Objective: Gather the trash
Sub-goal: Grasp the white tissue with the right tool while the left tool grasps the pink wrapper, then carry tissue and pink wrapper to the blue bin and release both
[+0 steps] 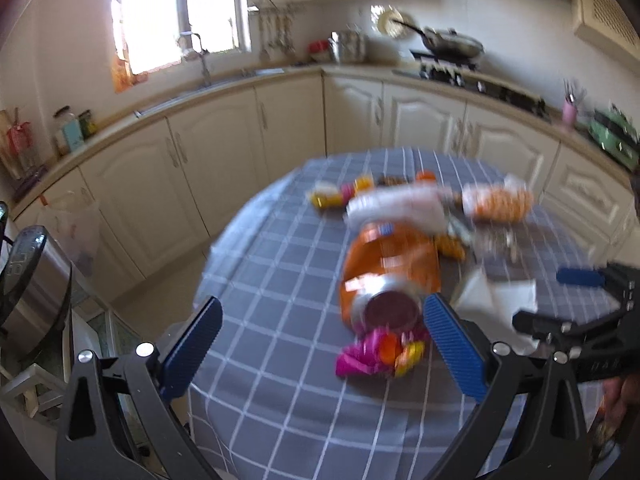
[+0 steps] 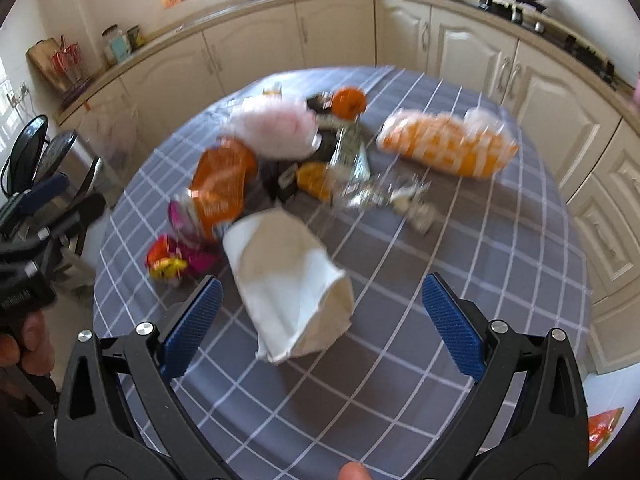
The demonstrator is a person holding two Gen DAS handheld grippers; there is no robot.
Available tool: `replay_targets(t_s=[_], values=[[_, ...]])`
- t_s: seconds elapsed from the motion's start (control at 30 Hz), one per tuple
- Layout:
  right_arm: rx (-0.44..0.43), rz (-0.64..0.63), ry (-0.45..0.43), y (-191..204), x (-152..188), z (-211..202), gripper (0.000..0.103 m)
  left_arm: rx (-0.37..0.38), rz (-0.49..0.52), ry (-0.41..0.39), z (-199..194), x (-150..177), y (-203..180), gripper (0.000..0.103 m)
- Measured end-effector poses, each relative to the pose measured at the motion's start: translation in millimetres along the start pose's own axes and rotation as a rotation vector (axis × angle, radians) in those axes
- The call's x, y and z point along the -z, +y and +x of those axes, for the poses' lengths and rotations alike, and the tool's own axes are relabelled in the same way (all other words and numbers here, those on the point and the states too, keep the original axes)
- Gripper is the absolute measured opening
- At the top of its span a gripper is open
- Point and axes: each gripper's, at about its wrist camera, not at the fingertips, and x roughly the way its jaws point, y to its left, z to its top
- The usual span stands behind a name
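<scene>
A round table under a grey checked cloth holds a loose heap of trash: an orange snack bag lying open-mouthed, a pink wrapper just beside it, a white paper bag on its side, and a clear orange-printed bag further back (both views are motion-blurred). The left gripper hangs spread wide above the table's near edge, empty, the snack bag's mouth between its blue pads. The right gripper is likewise splayed and empty, the paper bag lying between its fingers.

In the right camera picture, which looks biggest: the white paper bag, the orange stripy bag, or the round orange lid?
1. White paper bag, though it is nearest the camera.
2. Orange stripy bag.
3. Round orange lid.
</scene>
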Motion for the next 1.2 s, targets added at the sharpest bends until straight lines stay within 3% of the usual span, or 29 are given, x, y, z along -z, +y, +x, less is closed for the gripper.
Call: replay_targets(t_s=[0.3, 0.33, 0.43, 0.53, 0.6, 0.63, 0.67, 0.7, 0.83, 0.87, 0.93, 1.0, 1.07, 1.1, 1.2], values=[[-0.079, -0.025, 0.043, 2, 5, 23, 0.097, 0.067, 0.074, 0.123, 30, 25, -16, 0.098], [-0.087, -0.029, 0.042, 2, 4, 25, 0.094, 0.07, 0.082, 0.13, 34, 24, -18, 0.098], [-0.115, -0.035, 0.05, 3, 0, 32, 0.066, 0.068, 0.113, 0.15, 45, 24, -23, 0.098], [-0.121, -0.05, 0.044, 3, 1, 31, 0.062, 0.074, 0.141, 0.178, 58, 23, -29, 0.097], [-0.137, -0.04, 0.035, -2, 2, 27, 0.057, 0.101, 0.146, 0.199, 62, 24, -30, 0.079], [-0.142, -0.033, 0.033, -4, 3, 26, 0.055, 0.122, 0.141, 0.214, 64, 25, -31, 0.062], [-0.147, -0.024, 0.031, -7, 5, 24, 0.053, 0.136, 0.134, 0.231, 67, 27, -32, 0.051], [-0.151, -0.012, 0.027, -11, 6, 22, 0.053, 0.148, 0.129, 0.237, 68, 28, -33, 0.046], [-0.158, 0.017, 0.015, -23, 9, 15, 0.05, 0.174, 0.117, 0.237, 67, 27, -35, 0.011], [-0.159, 0.02, 0.011, -24, 9, 14, 0.049, 0.187, 0.109, 0.24, 66, 27, -35, 0.01], [-0.16, 0.028, 0.006, -29, 11, 10, 0.049, 0.191, 0.111, 0.239, 65, 28, -37, 0.01], [-0.158, 0.031, 0.007, -31, 12, 9, 0.05, 0.191, 0.116, 0.241, 64, 29, -39, 0.021], [-0.15, 0.023, 0.018, -31, 14, 11, 0.052, 0.185, 0.09, 0.238, 62, 28, -36, 0.086], [-0.147, 0.019, 0.022, -31, 15, 12, 0.052, 0.167, 0.075, 0.209, 59, 26, -34, 0.092], [-0.156, 0.026, 0.023, -30, 17, 13, 0.053, 0.174, 0.076, 0.191, 56, 20, -33, 0.093]])
